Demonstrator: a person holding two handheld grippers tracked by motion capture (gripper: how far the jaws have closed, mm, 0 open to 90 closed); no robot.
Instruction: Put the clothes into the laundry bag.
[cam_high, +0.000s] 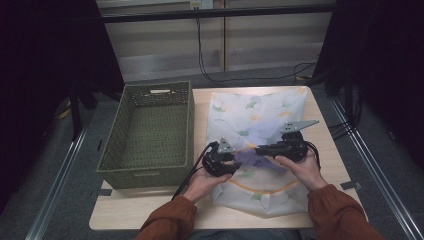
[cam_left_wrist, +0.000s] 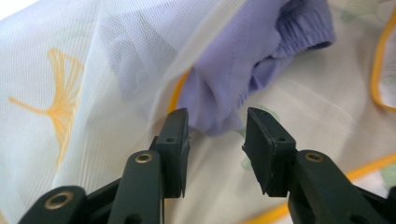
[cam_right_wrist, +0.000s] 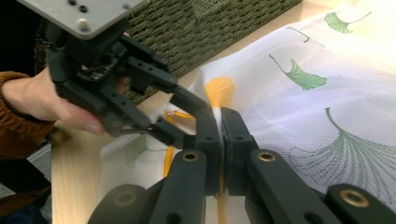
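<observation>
A white mesh bag (cam_high: 260, 115) printed with green and yellow leaves and edged in orange lies flat on the table. A purple garment (cam_left_wrist: 243, 60) pokes out of its opening near the middle. In the left gripper view my left gripper (cam_left_wrist: 217, 117) is open, its jaws apart on either side of the garment's lower tip without pressing it. My right gripper (cam_right_wrist: 219, 114) is shut on the mesh bag's edge by the orange trim, holding the fabric up. In the high view the left gripper (cam_high: 234, 162) and the right gripper (cam_high: 260, 149) meet over the bag's middle.
A green woven basket (cam_high: 150, 130) stands on the left half of the wooden table (cam_high: 150, 210), close beside the bag. The person's hands and brown sleeves (cam_high: 340, 215) come in from the front edge. Cables trail on the floor behind the table.
</observation>
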